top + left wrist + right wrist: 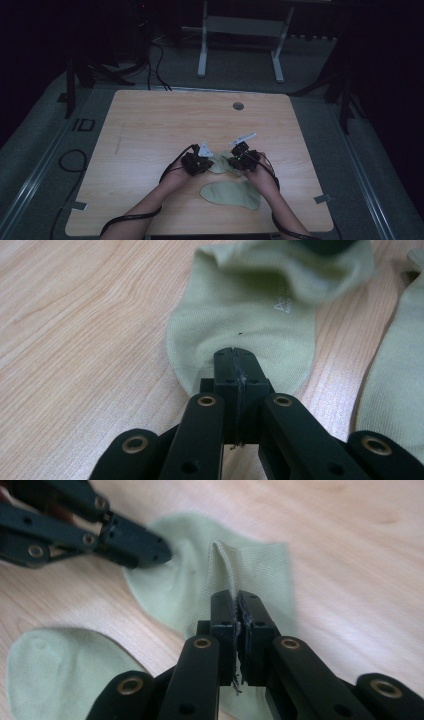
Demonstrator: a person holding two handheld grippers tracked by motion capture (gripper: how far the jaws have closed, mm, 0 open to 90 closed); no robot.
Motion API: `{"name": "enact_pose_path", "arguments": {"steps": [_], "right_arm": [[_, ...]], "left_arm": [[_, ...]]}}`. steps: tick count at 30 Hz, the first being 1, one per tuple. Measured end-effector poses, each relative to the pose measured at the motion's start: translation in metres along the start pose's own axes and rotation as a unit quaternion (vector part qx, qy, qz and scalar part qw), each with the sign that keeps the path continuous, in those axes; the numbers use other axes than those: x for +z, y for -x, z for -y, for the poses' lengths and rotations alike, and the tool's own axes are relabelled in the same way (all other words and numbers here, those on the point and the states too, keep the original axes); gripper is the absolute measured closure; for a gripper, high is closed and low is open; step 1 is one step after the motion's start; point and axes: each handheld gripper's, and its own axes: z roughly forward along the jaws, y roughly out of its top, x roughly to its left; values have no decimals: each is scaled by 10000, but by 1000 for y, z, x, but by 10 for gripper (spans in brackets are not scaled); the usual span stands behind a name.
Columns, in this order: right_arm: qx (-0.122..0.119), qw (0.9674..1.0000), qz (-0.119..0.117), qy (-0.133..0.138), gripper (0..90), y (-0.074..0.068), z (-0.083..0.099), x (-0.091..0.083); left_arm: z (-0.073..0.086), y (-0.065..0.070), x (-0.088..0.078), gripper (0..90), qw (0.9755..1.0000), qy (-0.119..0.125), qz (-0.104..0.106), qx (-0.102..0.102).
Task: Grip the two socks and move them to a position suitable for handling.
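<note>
Table: I see a light wooden table (150, 130), dim room, two pale green socks near the front edge.
Held sock: the sock (220, 162) I am working on lies between my two grippers, just behind the second one. In the left gripper view it is sock (240, 310) stretching away from my jaws.
Left gripper: left gripper (199, 161) has its jaws pressed together on the rounded near end of that sock; I see the fabric edge caught between them at left gripper (234, 352).
Right gripper: right gripper (239, 159) is clamped on a pinched-up ridge of the same sock at right gripper (236, 597); the ribbed fold rises from the jaws.
Cross-check: in the right gripper view the left gripper (150, 547) bites the sock's (190, 585) far edge.
Second sock: flat sock (231, 194) lies nearer me, apart from both grippers; seen also at flat sock (60, 675).
Hands: both hands hold the grippers, forearms entering from the bottom edge.
</note>
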Motion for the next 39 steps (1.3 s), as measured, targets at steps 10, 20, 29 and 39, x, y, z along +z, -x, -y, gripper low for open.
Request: {"name": "enact_pose_path", "arguments": {"steps": [10, 20, 29, 39], "right_arm": [[598, 9980, 65, 190, 855, 38, 10, -27], [1031, 9935, 486, 72, 772, 72, 28, -30], [858, 9952, 390, 249, 896, 62, 30, -34], [804, 9957, 397, -252, 896, 63, 42, -1]], "left_arm": [[-4, 0, 1, 891, 9996, -104, -44, 262], [-7, -4, 3, 881, 9985, -178, -183, 482], [-8, -6, 3, 870, 9993, -172, -138, 292], [-7, -9, 2, 875, 9995, -219, -105, 211]]}}
